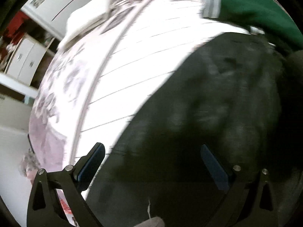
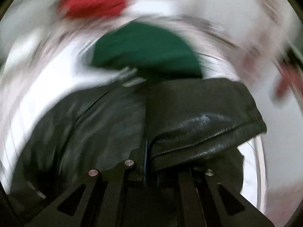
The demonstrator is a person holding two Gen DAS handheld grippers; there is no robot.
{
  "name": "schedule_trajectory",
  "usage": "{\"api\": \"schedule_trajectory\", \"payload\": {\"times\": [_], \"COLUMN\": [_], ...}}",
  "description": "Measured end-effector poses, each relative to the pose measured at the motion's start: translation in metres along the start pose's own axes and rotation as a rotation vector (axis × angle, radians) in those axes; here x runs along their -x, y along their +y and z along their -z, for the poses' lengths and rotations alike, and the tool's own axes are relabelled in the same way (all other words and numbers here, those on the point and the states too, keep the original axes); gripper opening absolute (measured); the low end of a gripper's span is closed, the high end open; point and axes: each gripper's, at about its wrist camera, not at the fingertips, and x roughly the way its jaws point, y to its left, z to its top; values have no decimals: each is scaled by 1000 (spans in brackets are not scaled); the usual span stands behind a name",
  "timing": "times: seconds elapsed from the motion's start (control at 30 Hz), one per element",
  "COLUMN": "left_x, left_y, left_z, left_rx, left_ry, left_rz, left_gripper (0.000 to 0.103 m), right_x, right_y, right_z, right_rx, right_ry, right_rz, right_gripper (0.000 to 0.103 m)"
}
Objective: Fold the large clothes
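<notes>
The black leather jacket lies on the white lined bed sheet, near a green garment. The left hand-held gripper hovers wide open over it. The right hand-held gripper is clamped on a jacket fold.

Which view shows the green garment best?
The left wrist view: the green garment is fairly sharp there, with its striped cuff beside the black jacket. The right wrist view shows it larger but motion-blurred.
</notes>
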Motion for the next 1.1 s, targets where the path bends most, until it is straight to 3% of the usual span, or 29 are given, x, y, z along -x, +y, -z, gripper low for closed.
{"api": "schedule_trajectory", "payload": {"times": [0.07, 0.1, 0.17, 0.2, 0.23, 0.27, 0.3, 0.37, 0.53, 0.57, 0.6, 0.7, 0.77, 0.93, 1.03, 1.1], "left_x": [-10, -14, -15, -14, -15, -12, -10, -1, 13, 11, 6, -8, -23, -41, -24, -6], "left_y": [19, 28, 40, 44, 44, 44, 47, 46, 8, 5, -4, -30, -49, -59, -51, -32], "left_z": [1, 3, 8, 10, 7, 9, 10, 9, 0, -3, -6, -15, -20, -21, -18, -7], "left_rx": [19, 24, 21, 20, 20, 22, 27, 46, 51, 50, 51, 36, 18, 48, 76, 139], "left_ry": [24, 36, 40, 40, 44, 49, 54, 52, 36, 40, 43, 24, 14, 47, 33, 32], "left_rz": [8, 16, 20, 28, 35, 45, 60, 91, 124, 129, 134, 96, 67, 42, 29, 33], "left_gripper": [103, 103, 103, 103, 103, 103, 103, 103, 103, 103, 103, 103, 103, 103, 103, 103], "right_x": [-29, -38, -38, -30, -20, -7, 7, 31, 40, 27, 11, -39, -71, -94, -84, -77], "right_y": [58, 73, 82, 76, 66, 50, 32, -6, -118, -129, -145, -170, -170, -157, -134, -120], "right_z": [11, 12, 17, 18, 19, 20, 29, 43, 68, 80, 82, 95, 107, 97, 83, 76], "right_rx": [145, 179, 164, 113, 42, -46, -122, -280, -577, -621, -658, -725, -695, -548, -418, -372], "right_ry": [121, 172, 207, 219, 237, 250, 254, 249, 269, 293, 308, 375, 436, 491, 517, 517], "right_rz": [-34, -50, -89, -146, -213, -259, -282, -321, -211, -194, -193, -187, -154, -93, -39, -27], "right_gripper": [9, 15, 21, 33, 42, 60, 64, 64, 64, 56, 31, 12, 0, 0, 15, 53]}}
